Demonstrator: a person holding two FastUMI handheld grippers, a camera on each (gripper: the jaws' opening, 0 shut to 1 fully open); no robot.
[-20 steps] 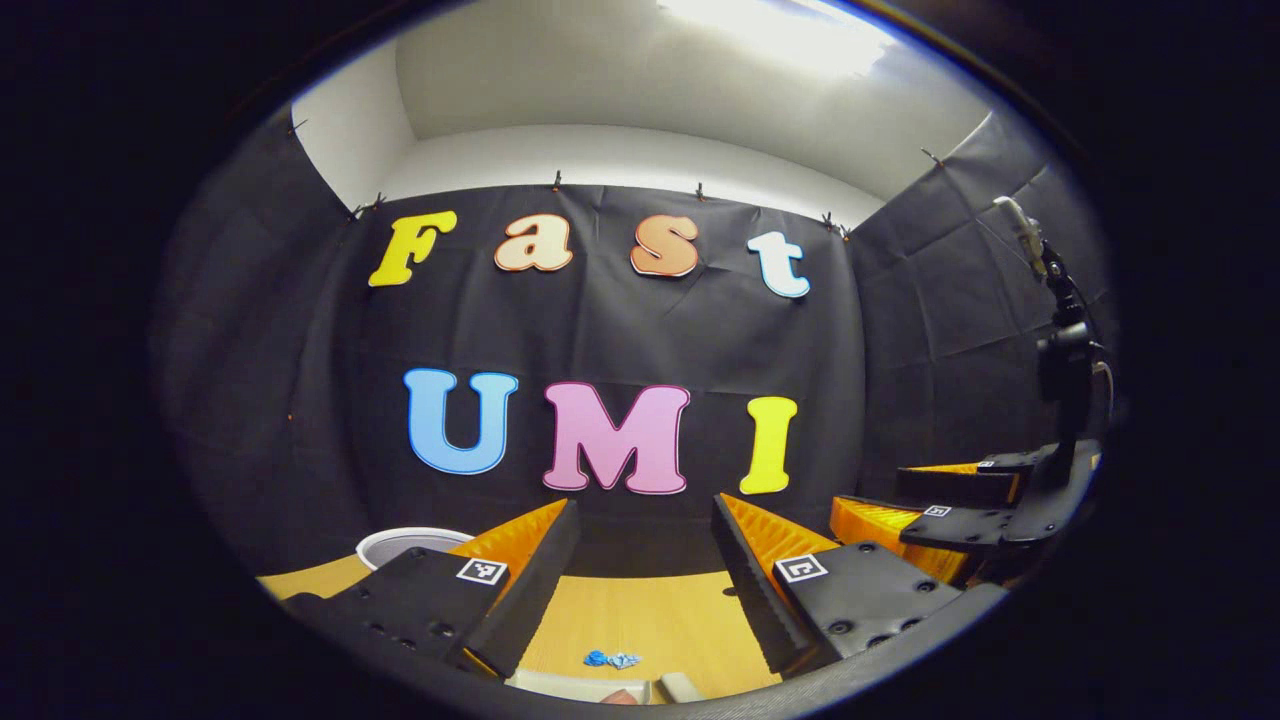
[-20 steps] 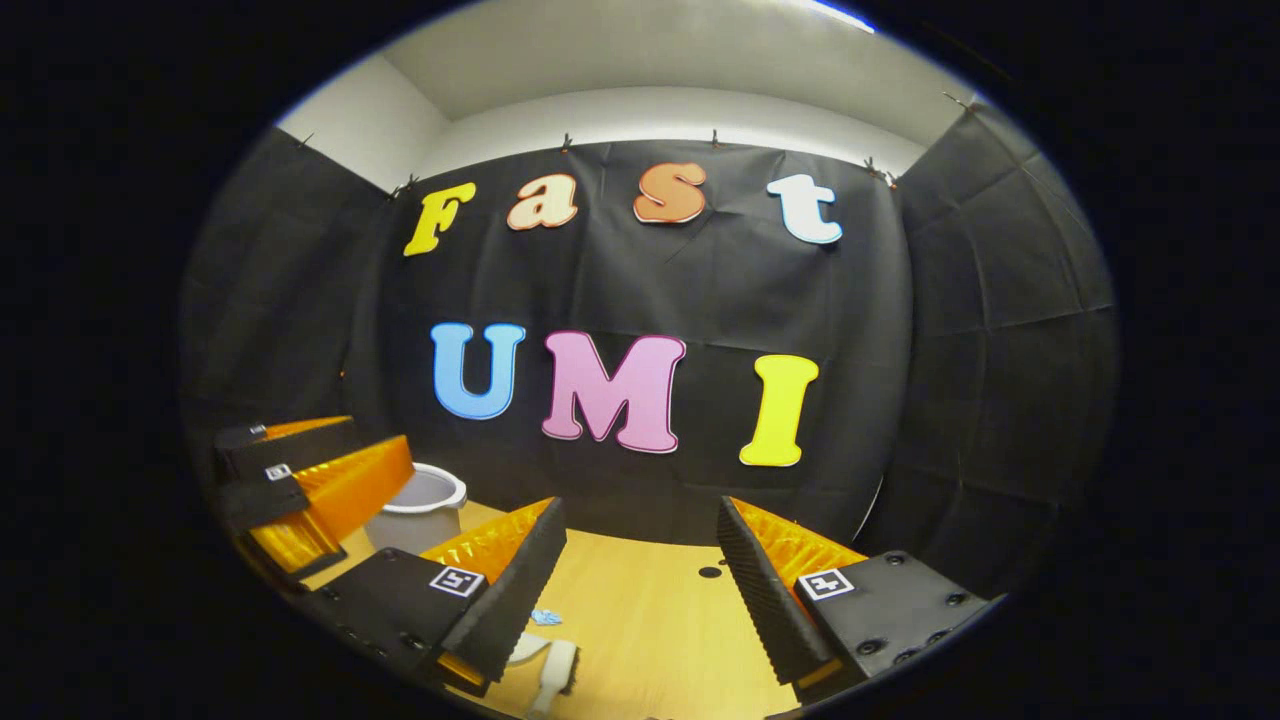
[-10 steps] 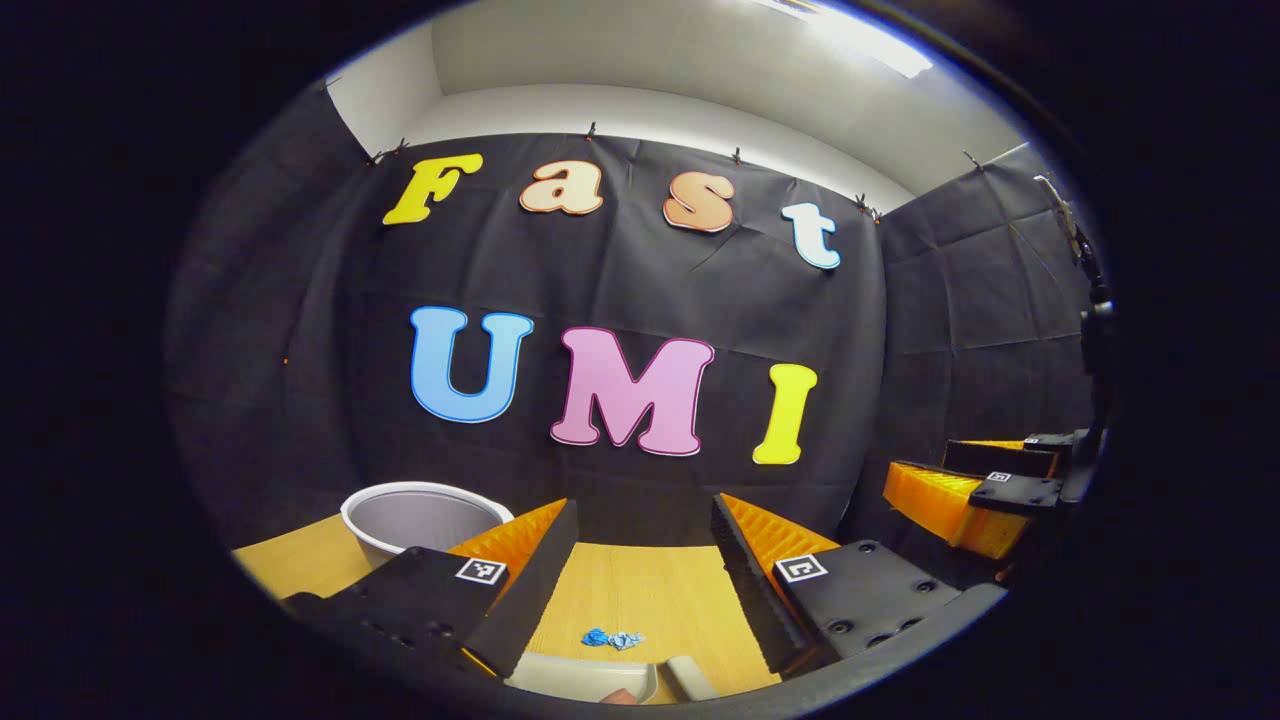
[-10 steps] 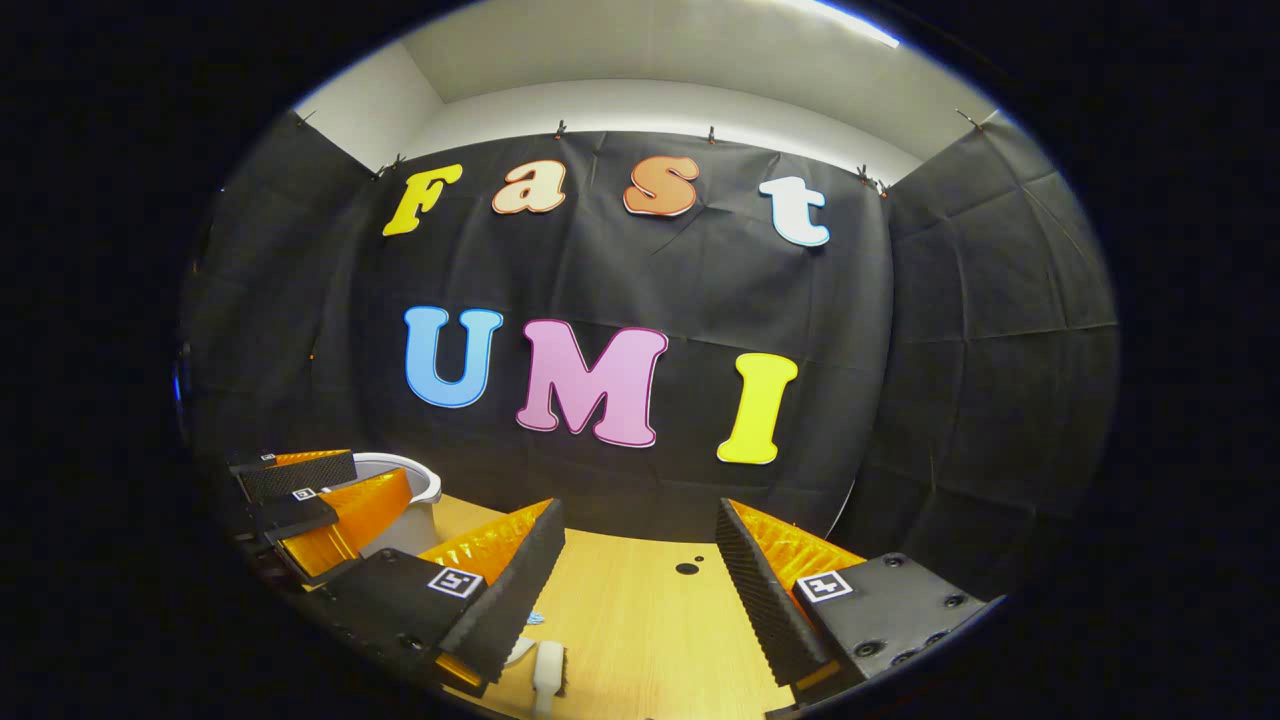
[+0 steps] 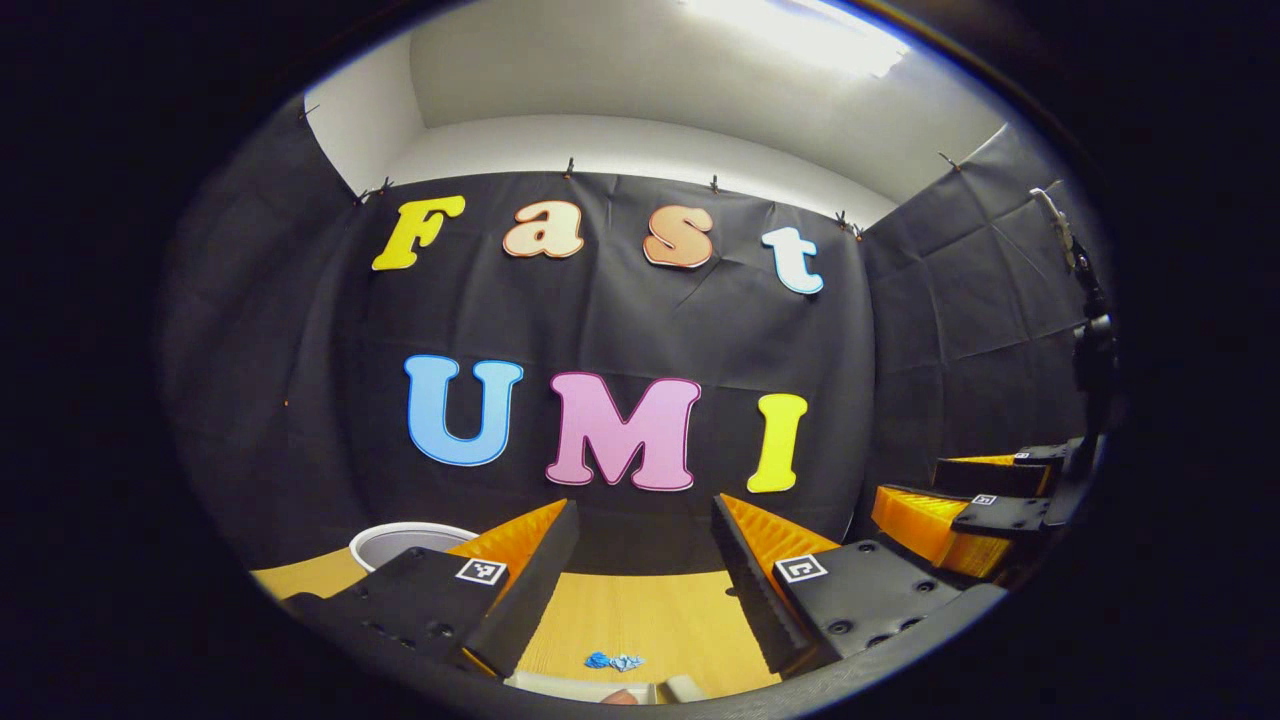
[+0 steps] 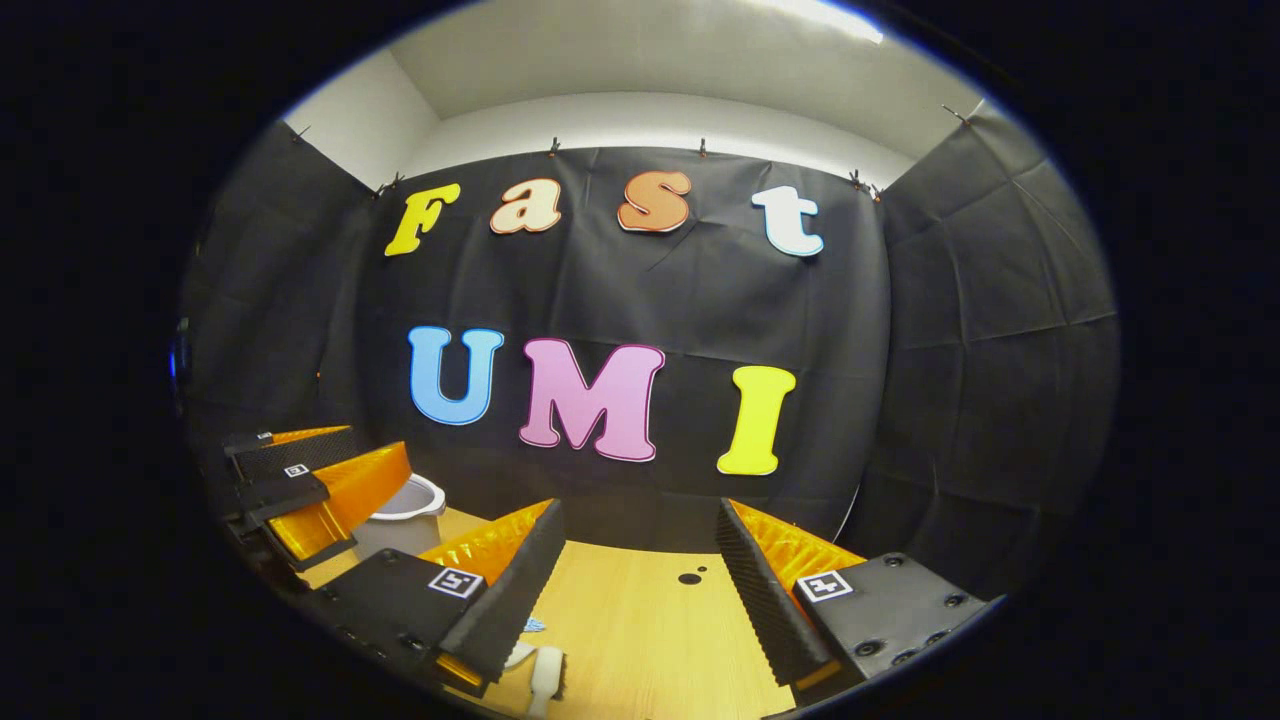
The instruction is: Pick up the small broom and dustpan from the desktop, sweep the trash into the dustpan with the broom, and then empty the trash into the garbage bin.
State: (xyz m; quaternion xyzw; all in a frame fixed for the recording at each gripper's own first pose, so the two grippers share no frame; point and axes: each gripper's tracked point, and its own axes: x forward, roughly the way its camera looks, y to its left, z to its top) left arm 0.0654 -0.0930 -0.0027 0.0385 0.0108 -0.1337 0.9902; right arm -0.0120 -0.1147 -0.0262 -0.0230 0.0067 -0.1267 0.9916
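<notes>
Over in the left gripper view, the left gripper [image 5: 640,560] hangs above the wooden desk [image 5: 650,610] with its two fingers spread wide apart and nothing between them. Down on the desk between the fingers lies a small blue scrap of trash [image 5: 612,660], and just below it, right at the bottom edge, there's a pale strip of the dustpan [image 5: 570,686], too cut off to make out its shape. The white garbage bin [image 5: 400,540] sits at the far left of the desk by the black cloth wall, partly behind the left finger. Off to the right, the right gripper [image 5: 975,500] floats at about the same height, and a dark stand [image 5: 1090,340] rises behind it. Now the right gripper view: the right gripper [image 6: 640,570] is also spread wide with nothing in its grasp, poised over the desk [image 6: 640,630]. The small broom [image 6: 545,675] lies flat near the bottom edge, just beside the left finger, with a sliver of blue trash [image 6: 533,626] and a pale edge of the dustpan [image 6: 518,655] peeking out next to it. The left gripper [image 6: 300,485] shows at the far left, and the garbage bin [image 6: 410,510] stands on the desk just behind it.
</notes>
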